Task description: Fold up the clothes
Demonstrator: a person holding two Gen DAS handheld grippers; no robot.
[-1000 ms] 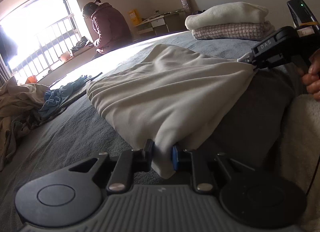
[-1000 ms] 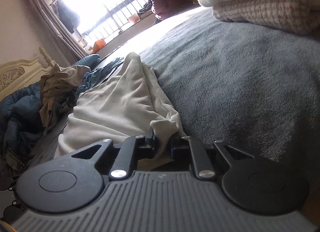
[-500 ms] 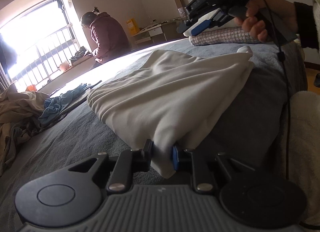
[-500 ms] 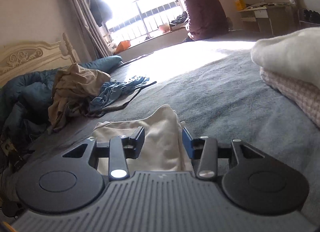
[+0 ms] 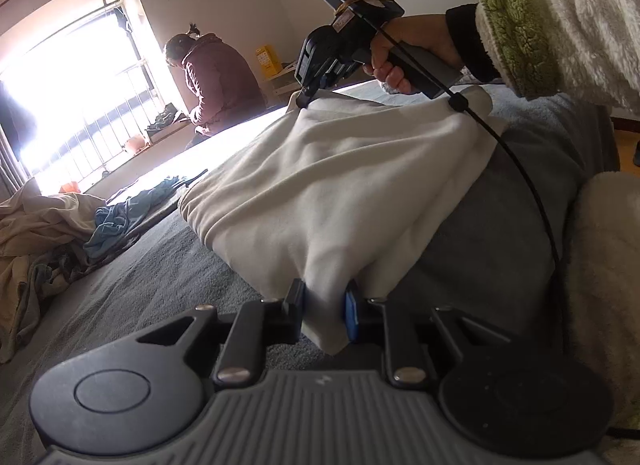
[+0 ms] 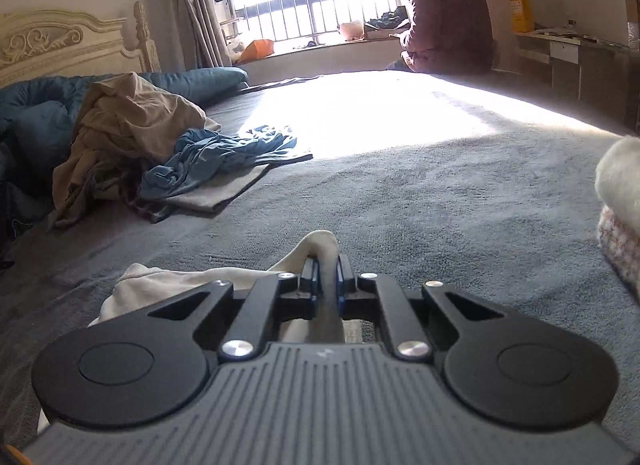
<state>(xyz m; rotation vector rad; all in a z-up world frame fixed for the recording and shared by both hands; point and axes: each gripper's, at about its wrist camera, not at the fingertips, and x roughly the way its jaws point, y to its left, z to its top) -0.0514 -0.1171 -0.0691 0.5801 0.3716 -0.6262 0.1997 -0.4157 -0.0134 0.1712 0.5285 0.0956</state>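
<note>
A cream garment (image 5: pixel 340 185) lies spread on the grey bed cover (image 5: pixel 160 273). In the left wrist view my left gripper (image 5: pixel 324 309) is shut on its near corner, the cloth bunched between the pads. My right gripper (image 5: pixel 306 99), held by a hand in a fluffy white sleeve, pinches the garment's far edge and lifts it slightly. In the right wrist view the right gripper (image 6: pixel 328 281) has its jaws closing tight on a raised fold of the cream garment (image 6: pixel 320 243), with the pads pressing on it.
A heap of beige and blue clothes (image 6: pixel 132 125) lies at the left by the headboard (image 6: pixel 60 41). Folded items (image 6: pixel 620 205) are stacked at the right edge. A person (image 6: pixel 444 13) sits on the bed's far side by the window. A desk (image 6: pixel 568 53) stands beyond.
My right gripper let go of the garment's right corner, swung up and across, and shut on the far edge. The left gripper kept its hold and stayed put.
</note>
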